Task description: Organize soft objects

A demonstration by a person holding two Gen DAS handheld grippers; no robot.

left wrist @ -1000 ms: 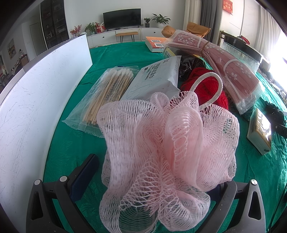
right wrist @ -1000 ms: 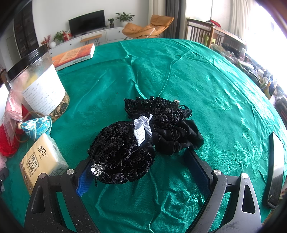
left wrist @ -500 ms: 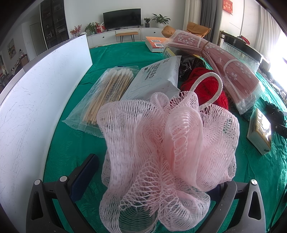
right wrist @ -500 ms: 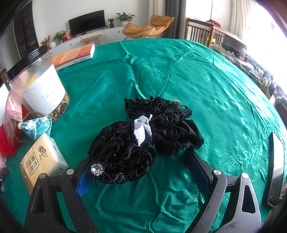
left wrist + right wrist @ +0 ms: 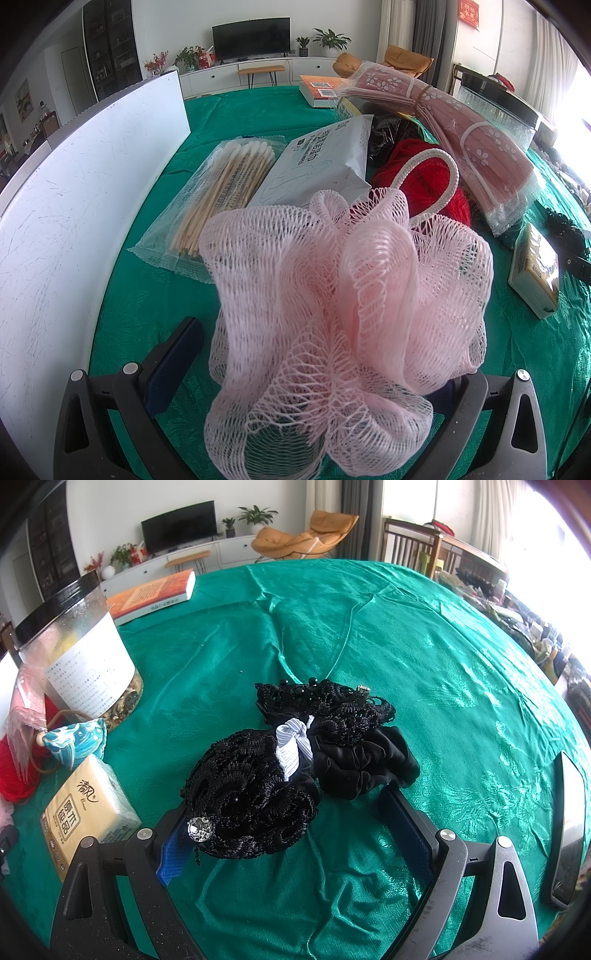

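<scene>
1. Desk [image 5: 424,635], green cloth: soft items are spread across it.
2. Pink mesh pouf [image 5: 343,314]: seen between the spread jaws of the left gripper [image 5: 317,373]; contact cannot be told. No long axis; its cord loop [image 5: 436,177] points far-right.
3. Black lace hair pieces [image 5: 258,786]: lying between the released jaws of the right gripper [image 5: 295,834], long axis running near-left to far-right.

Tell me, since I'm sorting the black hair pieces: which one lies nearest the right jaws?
The black lace piece with the rhinestone, lying between the jaws against the left one. The plain satin scrunchie and the beaded lace piece lie farther out.
</scene>
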